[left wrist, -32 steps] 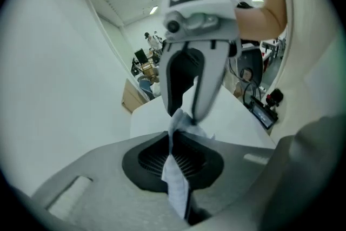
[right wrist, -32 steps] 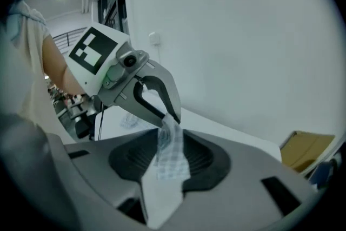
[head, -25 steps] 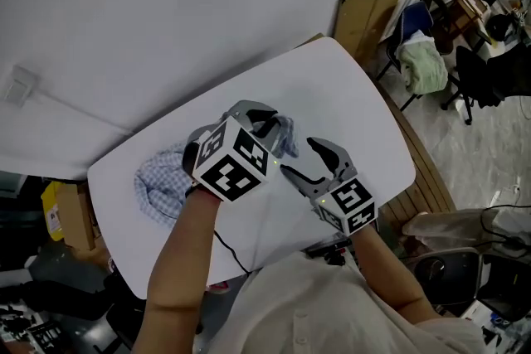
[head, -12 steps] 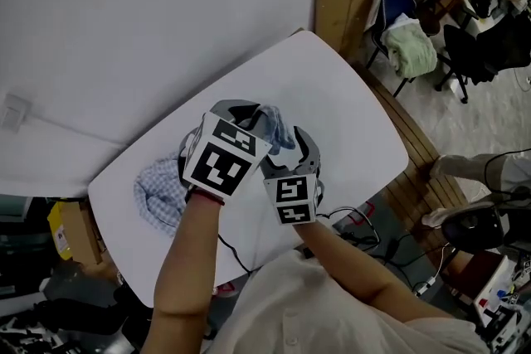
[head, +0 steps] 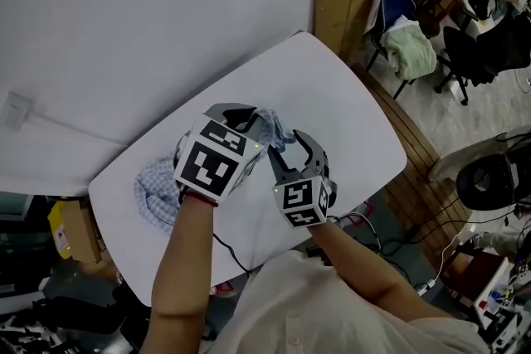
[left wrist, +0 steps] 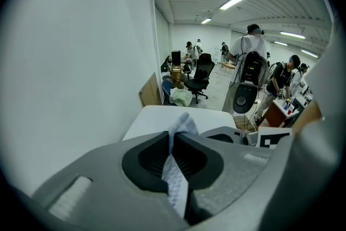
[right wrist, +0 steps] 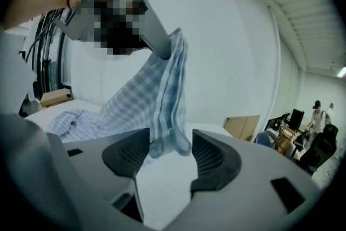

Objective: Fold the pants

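The pants are blue checked cloth, mostly bunched on the left of the white table. My left gripper is shut on one end of them and holds it up; in the left gripper view a strip of pants is pinched between the left gripper's pads. The lifted end of the pants hangs down between the jaws of my right gripper. Those jaws are closing, with a gap still on both sides of the cloth. In the head view the right gripper sits just right of the hanging cloth.
A cardboard sheet leans beyond the table's far corner. An office chair with a green cloth stands to the right. A black cable runs over the table's near edge. People and desks fill the room behind.
My right gripper swung in from the right and rolled until its jaws straddle the hanging cloth, and they have narrowed. The left gripper kept its hold and barely moved.
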The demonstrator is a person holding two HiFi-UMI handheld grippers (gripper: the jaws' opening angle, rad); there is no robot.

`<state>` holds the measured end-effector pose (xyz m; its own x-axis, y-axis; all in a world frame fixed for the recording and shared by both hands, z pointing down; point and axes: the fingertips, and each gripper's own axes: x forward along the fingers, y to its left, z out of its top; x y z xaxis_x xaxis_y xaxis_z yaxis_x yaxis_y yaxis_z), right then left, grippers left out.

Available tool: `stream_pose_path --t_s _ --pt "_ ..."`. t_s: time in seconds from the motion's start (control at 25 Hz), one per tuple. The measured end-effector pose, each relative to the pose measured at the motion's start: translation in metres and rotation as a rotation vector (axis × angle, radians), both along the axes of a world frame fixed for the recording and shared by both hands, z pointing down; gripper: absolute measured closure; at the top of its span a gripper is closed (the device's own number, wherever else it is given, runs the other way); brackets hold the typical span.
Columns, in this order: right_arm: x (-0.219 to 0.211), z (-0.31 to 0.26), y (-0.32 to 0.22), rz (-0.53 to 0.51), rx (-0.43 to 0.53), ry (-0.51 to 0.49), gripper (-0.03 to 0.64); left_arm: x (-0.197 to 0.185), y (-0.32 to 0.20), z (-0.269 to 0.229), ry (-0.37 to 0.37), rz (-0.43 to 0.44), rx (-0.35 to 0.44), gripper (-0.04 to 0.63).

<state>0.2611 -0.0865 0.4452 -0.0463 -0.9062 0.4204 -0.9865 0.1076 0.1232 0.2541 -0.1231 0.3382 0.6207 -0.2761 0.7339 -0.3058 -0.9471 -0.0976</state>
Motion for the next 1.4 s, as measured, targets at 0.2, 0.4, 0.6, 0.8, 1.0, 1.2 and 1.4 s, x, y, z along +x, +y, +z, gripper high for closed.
stream_pose_path --t_s 0.2,0.4,0.6,0.8,1.0,1.2,1.4 --pt "0.011 0.006 0.001 -0.040 -0.021 0.055 0.503 -0.003 0.009 -0.002 0.007 0.037 -0.024 0.571" --pt "0.017 -0.003 0.010 -0.200 -0.056 0.115 0.583 -0.014 0.020 -0.005 0.038 0.151 -0.055 0.571" --pt "0.018 -0.038 0.039 -0.379 -0.157 0.126 0.588 -0.040 0.029 -0.013 0.069 0.262 -0.084 0.571" --pt "0.019 -0.082 0.079 -0.459 -0.293 0.029 0.588 -0.045 0.042 -0.032 0.119 0.374 -0.102 0.571" --pt "0.014 -0.117 0.109 -0.428 -0.401 -0.091 0.589 -0.030 0.048 -0.049 0.133 0.528 -0.112 0.571" --pt "0.051 -0.096 0.115 -0.331 -0.486 -0.258 0.588 0.008 0.047 -0.031 0.109 0.685 -0.293 0.570" --pt "0.100 -0.021 0.099 -0.249 -0.636 -0.402 0.589 0.068 0.024 0.048 -0.009 0.685 -0.425 0.570"
